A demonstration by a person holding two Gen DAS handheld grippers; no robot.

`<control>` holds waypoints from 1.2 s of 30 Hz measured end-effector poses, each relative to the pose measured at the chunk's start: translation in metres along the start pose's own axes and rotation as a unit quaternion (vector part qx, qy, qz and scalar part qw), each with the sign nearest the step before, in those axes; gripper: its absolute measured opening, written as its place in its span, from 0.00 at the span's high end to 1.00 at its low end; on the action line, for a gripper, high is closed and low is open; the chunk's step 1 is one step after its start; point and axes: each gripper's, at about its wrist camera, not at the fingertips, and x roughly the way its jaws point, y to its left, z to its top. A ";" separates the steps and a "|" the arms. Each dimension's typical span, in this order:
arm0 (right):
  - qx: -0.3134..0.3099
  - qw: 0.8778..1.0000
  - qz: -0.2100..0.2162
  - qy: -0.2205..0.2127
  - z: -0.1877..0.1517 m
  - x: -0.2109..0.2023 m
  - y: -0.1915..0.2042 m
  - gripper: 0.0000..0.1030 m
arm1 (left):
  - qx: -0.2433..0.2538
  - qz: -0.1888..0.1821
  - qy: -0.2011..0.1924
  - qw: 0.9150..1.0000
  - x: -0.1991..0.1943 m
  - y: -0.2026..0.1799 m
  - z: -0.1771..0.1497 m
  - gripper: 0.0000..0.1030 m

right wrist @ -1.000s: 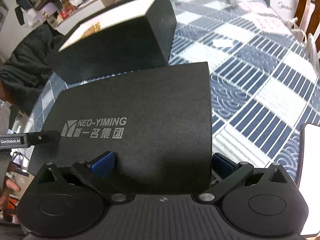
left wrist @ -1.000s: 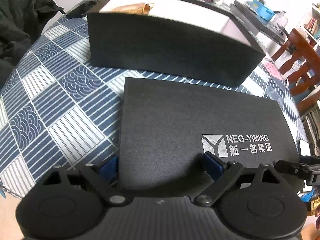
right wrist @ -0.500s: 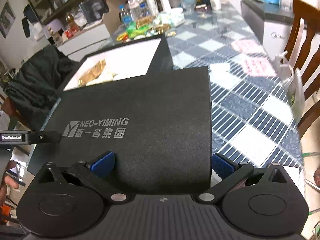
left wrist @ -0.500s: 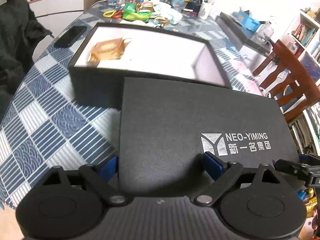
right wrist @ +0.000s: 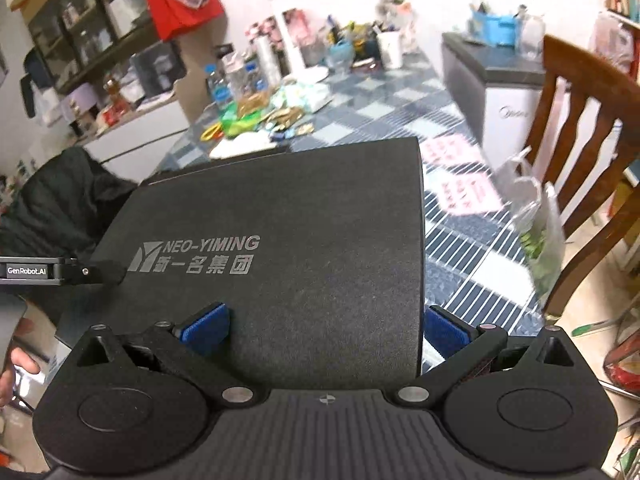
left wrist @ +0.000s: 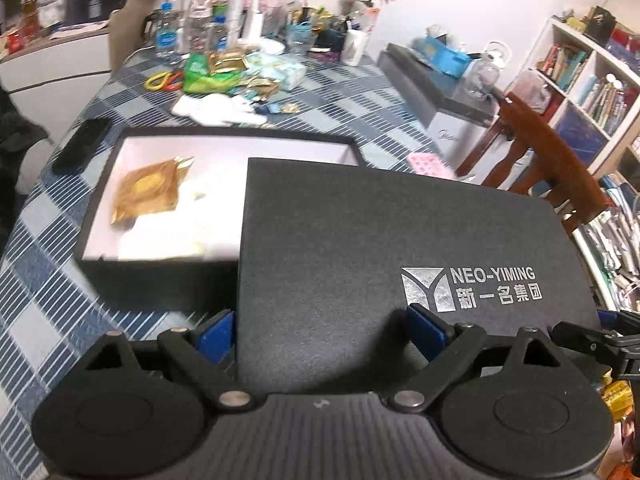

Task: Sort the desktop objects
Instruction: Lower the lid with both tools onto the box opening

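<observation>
A flat black box lid (left wrist: 380,248) printed NEO-YIMING is held in the air by both grippers. My left gripper (left wrist: 320,332) is shut on its left near corner. My right gripper (right wrist: 324,326) is shut on its right near corner; the lid (right wrist: 280,240) fills that view. The lid hangs over the near right part of the open black box (left wrist: 160,276). The box has a white inside and holds a gold packet (left wrist: 148,192). In the right wrist view the lid hides nearly all of the box.
The table (left wrist: 48,300) has a blue and white patterned cloth. A black phone (left wrist: 80,144) lies left of the box. Bottles, packets and white gloves (left wrist: 220,108) crowd the far end. A wooden chair (right wrist: 580,152) stands at the right, with a plastic bag (right wrist: 536,224) beside it.
Both grippers have lifted the lid off the table and carried it up and forward, over the open box. The views now look down into the box from higher.
</observation>
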 end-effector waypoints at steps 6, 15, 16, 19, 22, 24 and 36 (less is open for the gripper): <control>0.019 1.000 -0.015 -0.011 0.009 0.003 -0.009 0.00 | 0.024 -0.014 -0.002 1.000 0.012 -0.008 0.021 0.00; 0.024 1.000 -0.008 -0.012 0.028 0.015 -0.043 0.00 | 0.031 -0.007 -0.002 0.999 0.032 -0.032 0.043 0.00; 0.024 1.000 -0.006 -0.011 0.032 0.018 -0.048 0.00 | 0.029 -0.004 -0.002 1.000 0.035 -0.035 0.047 0.00; 0.023 1.000 0.003 -0.010 0.047 0.024 -0.064 0.00 | 0.024 0.004 -0.006 1.000 0.044 -0.045 0.057 0.00; 0.021 1.000 0.009 -0.009 0.061 0.033 -0.077 0.00 | 0.021 0.009 -0.010 1.000 0.055 -0.053 0.069 0.00; 0.020 1.000 0.014 -0.007 0.070 0.040 -0.085 0.00 | 0.018 0.015 -0.011 1.000 0.063 -0.057 0.076 0.00; 0.002 0.999 0.038 0.006 0.109 0.082 -0.087 0.00 | -0.006 0.038 -0.013 0.999 0.082 -0.040 0.103 0.00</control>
